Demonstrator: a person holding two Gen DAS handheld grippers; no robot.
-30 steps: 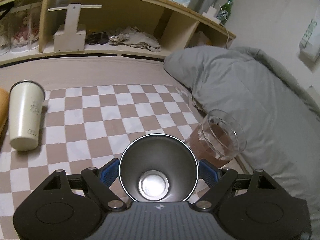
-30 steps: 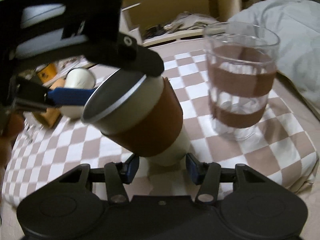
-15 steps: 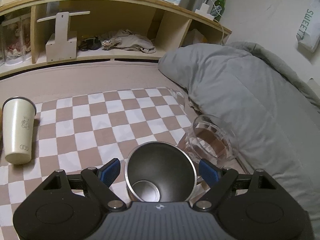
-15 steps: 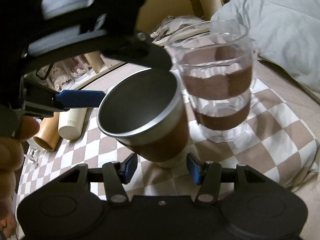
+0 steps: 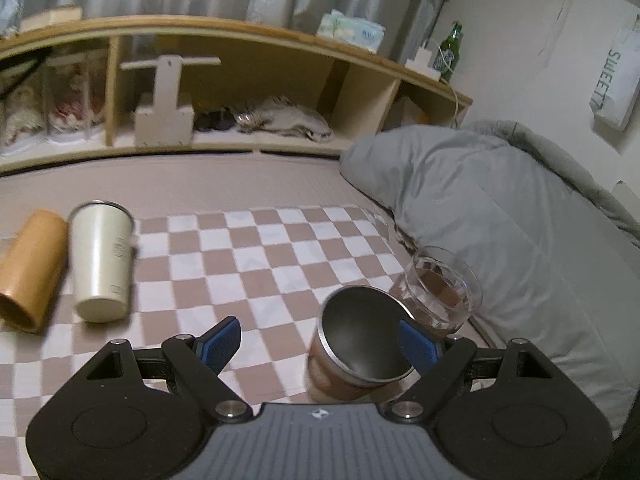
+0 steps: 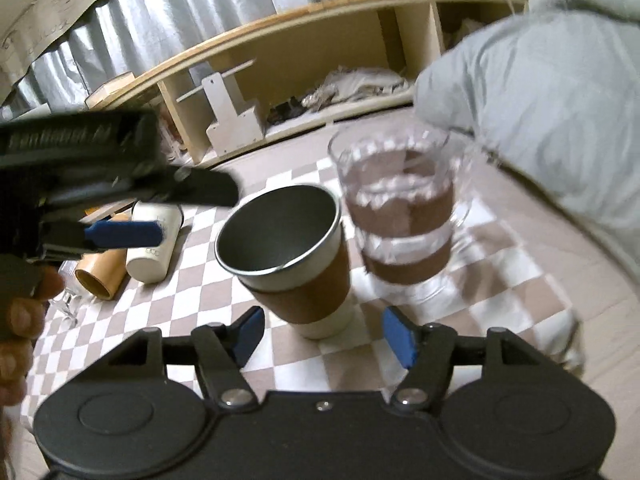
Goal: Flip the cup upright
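Our right gripper [image 6: 322, 336] jaws spread wide, empty, just short of cup [image 6: 294, 256]. Cup upright on checked cloth [image 6: 500, 280], mouth up, long axis vertical. Our left gripper [image 5: 320, 340] jaws wide, gripping nothing, right pad near rim. Glass [image 6: 400, 216] just beside cup. Farther left we see white tumbler [image 5: 103, 264], tan cylinder [image 5: 30, 268] lying down.

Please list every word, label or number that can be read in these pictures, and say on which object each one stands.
"SWEET": on the white bag hanging on the wall; more letters may be cut off.
Green bottle: label too small to read.
Tissue pack: print too blurred.
Cream tumbler: small marks, unreadable.
Left hand-held gripper: embossed lettering, too blurred.
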